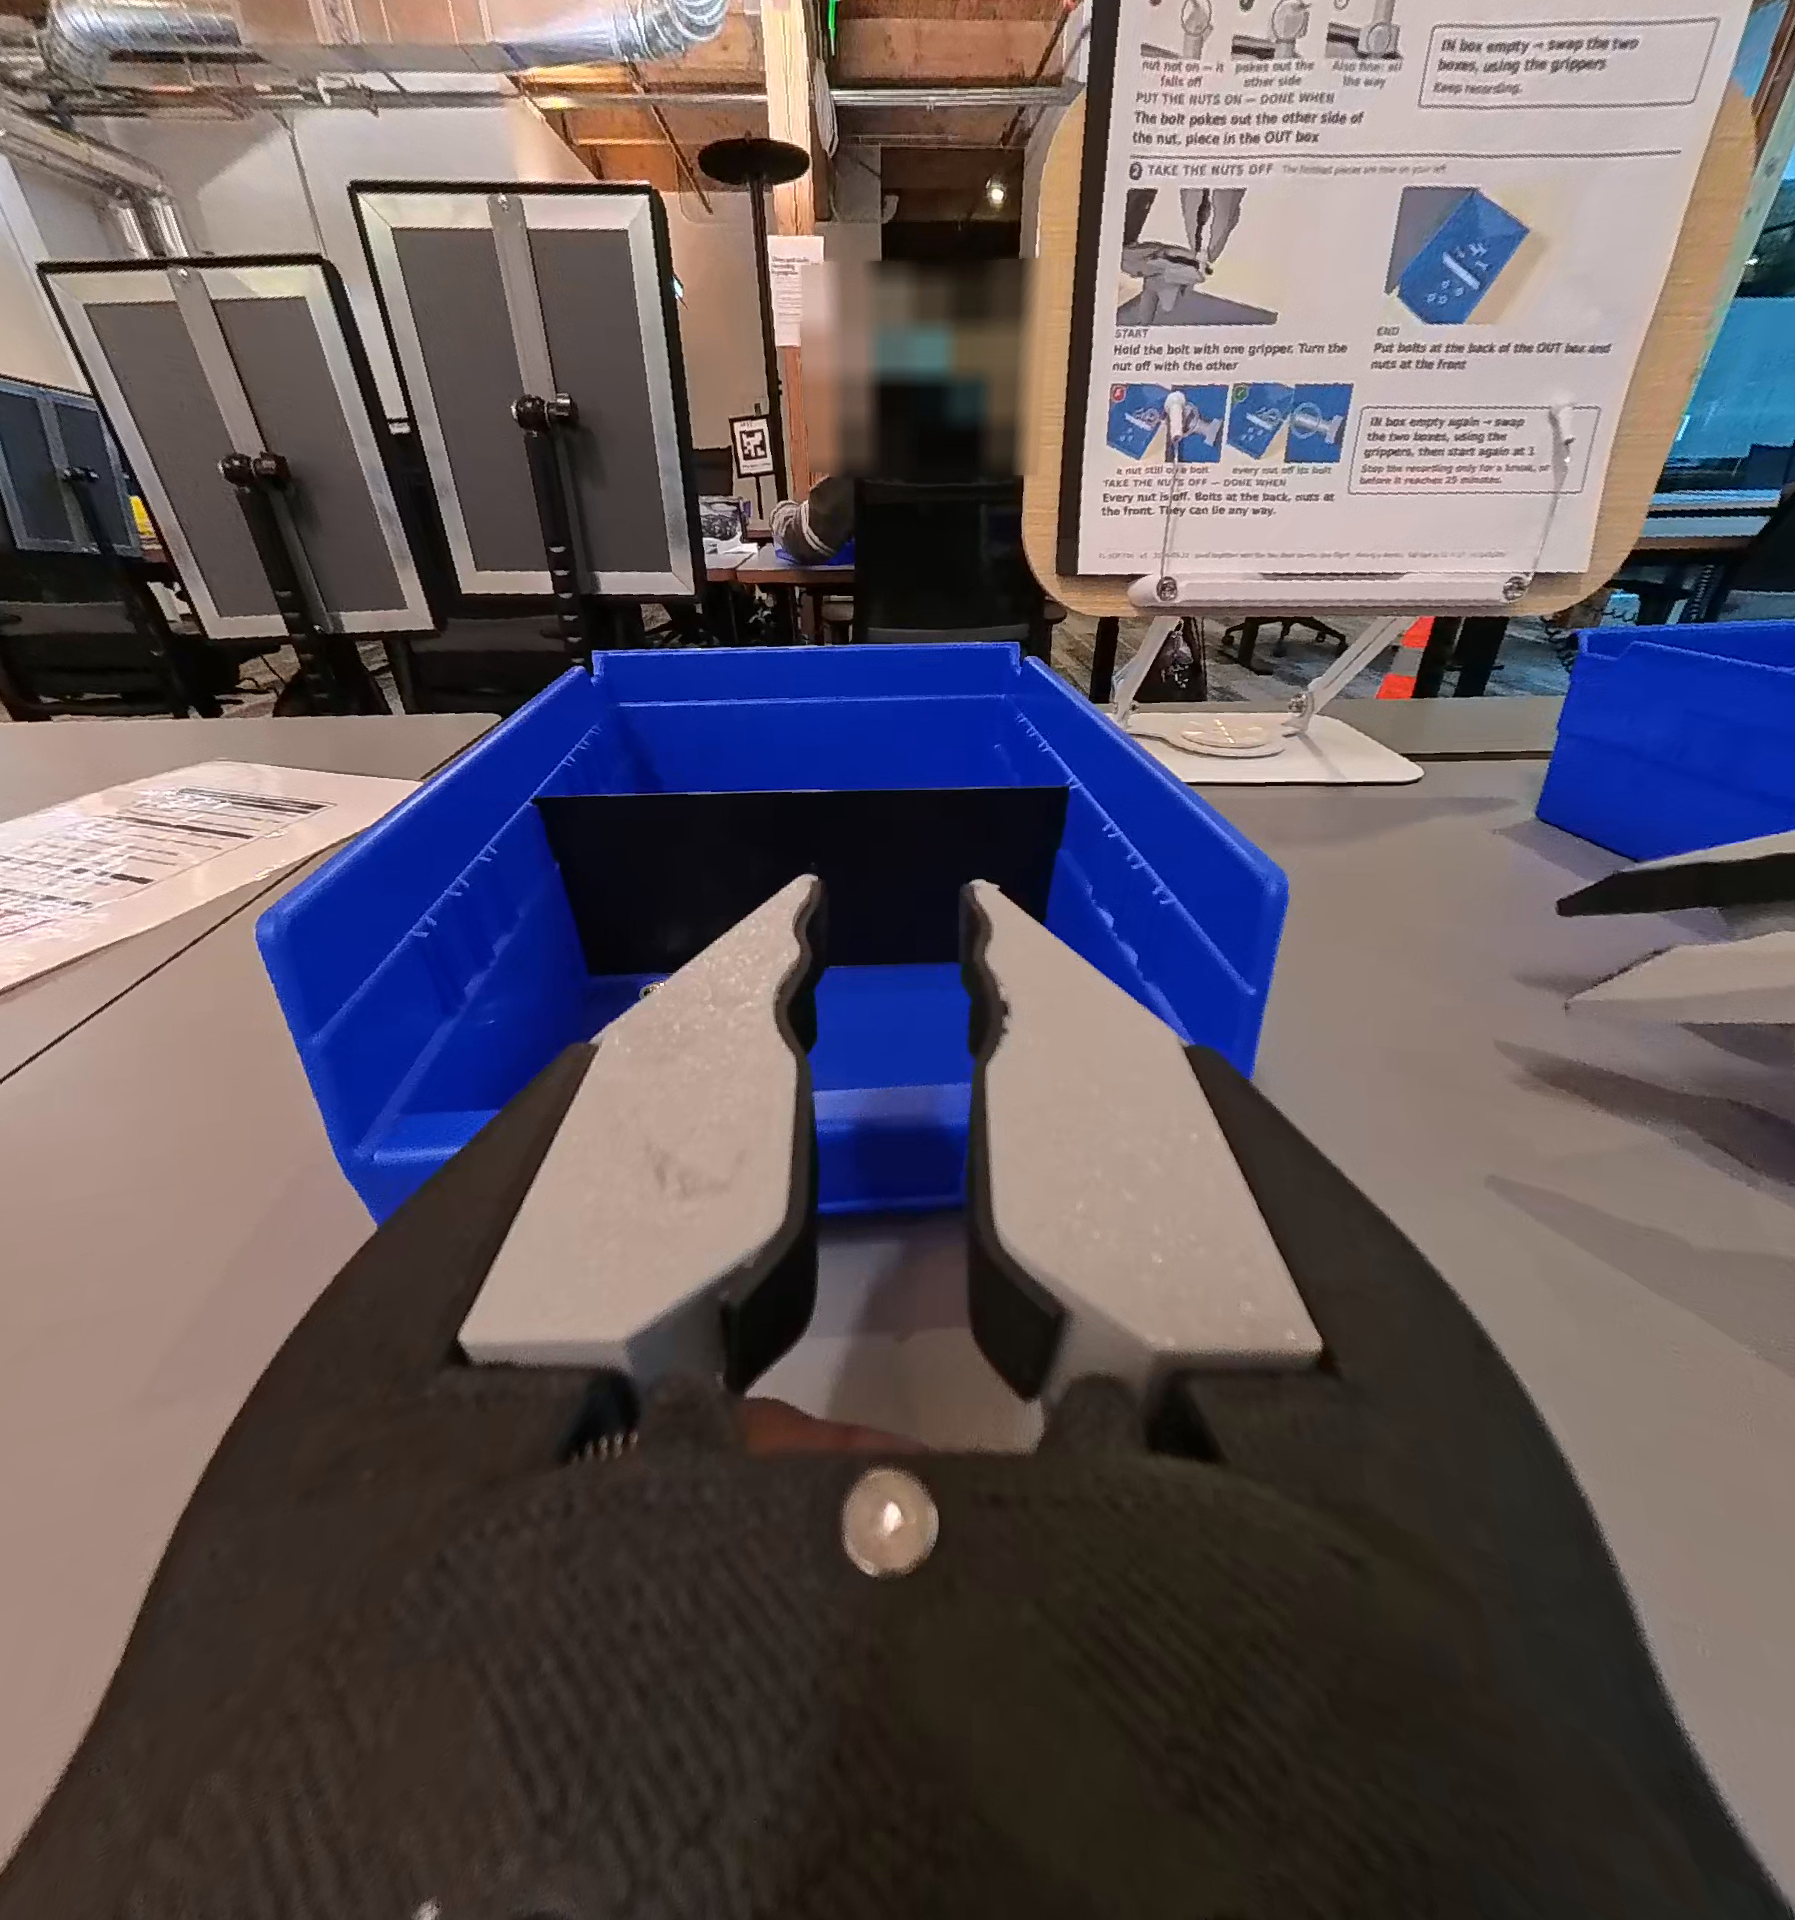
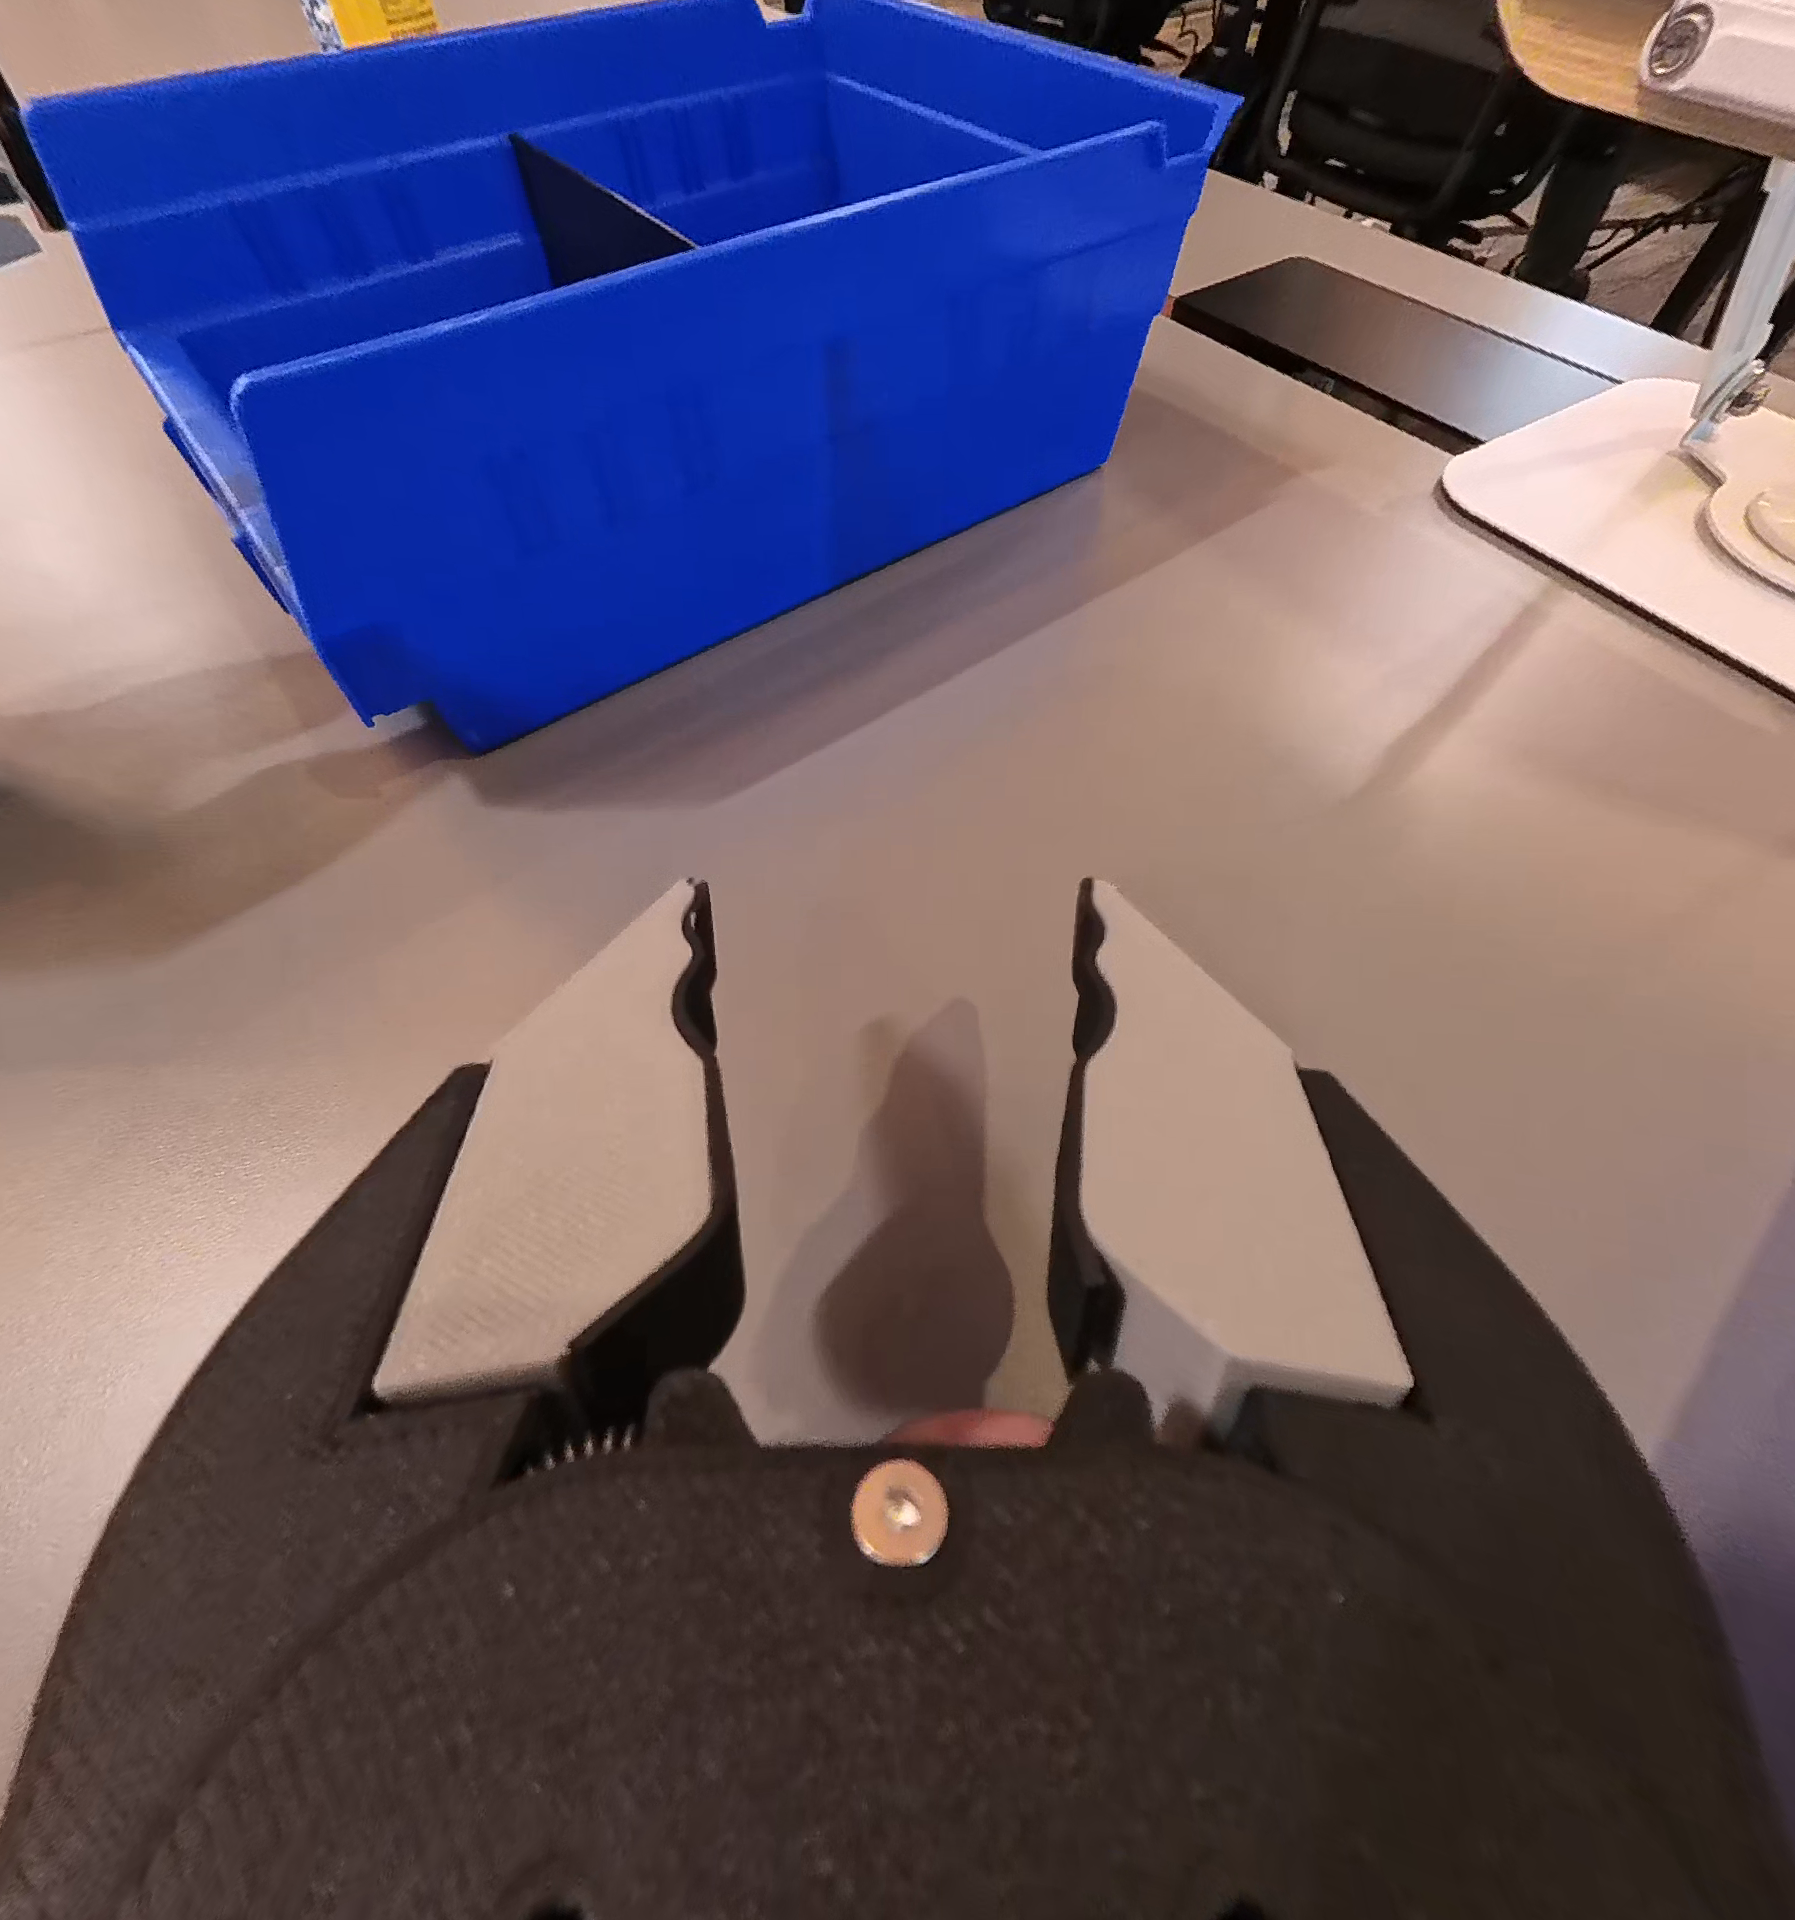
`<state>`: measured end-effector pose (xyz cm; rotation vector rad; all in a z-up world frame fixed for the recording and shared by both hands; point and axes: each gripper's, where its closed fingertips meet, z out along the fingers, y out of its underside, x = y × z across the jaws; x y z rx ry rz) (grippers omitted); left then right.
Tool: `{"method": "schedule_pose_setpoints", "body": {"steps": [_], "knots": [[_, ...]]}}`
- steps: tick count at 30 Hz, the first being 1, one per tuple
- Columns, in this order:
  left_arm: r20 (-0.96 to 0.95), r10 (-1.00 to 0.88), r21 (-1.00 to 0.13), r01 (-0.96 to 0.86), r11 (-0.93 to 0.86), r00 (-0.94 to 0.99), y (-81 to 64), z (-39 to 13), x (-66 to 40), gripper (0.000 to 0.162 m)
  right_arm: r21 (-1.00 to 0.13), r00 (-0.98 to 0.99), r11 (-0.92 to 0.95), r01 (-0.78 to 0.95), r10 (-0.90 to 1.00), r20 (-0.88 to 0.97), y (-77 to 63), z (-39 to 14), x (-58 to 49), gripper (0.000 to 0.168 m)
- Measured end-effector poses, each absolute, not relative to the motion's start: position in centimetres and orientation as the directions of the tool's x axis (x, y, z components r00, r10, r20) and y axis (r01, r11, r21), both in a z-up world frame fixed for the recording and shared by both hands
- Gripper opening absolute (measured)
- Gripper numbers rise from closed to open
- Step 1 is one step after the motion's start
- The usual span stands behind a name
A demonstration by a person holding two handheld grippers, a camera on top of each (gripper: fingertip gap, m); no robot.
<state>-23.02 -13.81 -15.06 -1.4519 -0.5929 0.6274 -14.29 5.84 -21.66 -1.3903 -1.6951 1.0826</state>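
Hovering over a grey table (image 1: 197, 1195), the left gripper (image 1: 891, 914) points into a blue bin (image 1: 373, 966); jaws parted by a narrow gap, nothing between them.

- Blue bin: open-topped, low front wall nearest the gripper. A dark divider (image 1: 799, 862) stands across it, splitting front from back. Fingertips sit above the front compartment, short of the divider. A small metal piece (image 1: 652, 990) lies on the floor at the divider's foot; kind too small to tell.
- Second bin (image 1: 1693, 748): blue, far right, well apart from the first.
- Right gripper (image 1: 1724, 956): enters from the right edge of the left wrist view, blurred, between the two bins.
- Laminated sheet (image 1: 93, 862): flat on the table, left of the bin.
- Instruction board (image 1: 1392, 291): on a white stand (image 1: 1298, 748) behind the bin.

In the right wrist view, the right gripper (image 2: 893, 904) hangs over bare table (image 2: 1288, 883), jaws spread wide, holding nothing. A blue bin with dark divider (image 2: 602, 223) lies ahead and left, apart from the fingertips. White stand base (image 2: 1599, 520) at right.
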Motion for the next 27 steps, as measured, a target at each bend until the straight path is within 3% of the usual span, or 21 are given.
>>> {"method": "schedule_pose_setpoints", "body": {"steps": [27], "knots": [[0.003,0.739,-1.000,-0.018,0.020,0.674,-14.24,-15.14,-23.62,0.021,-0.901,-0.222,0.114,0.418,0.975,0.020,5.36,-21.87,-13.94,0.060]]}}
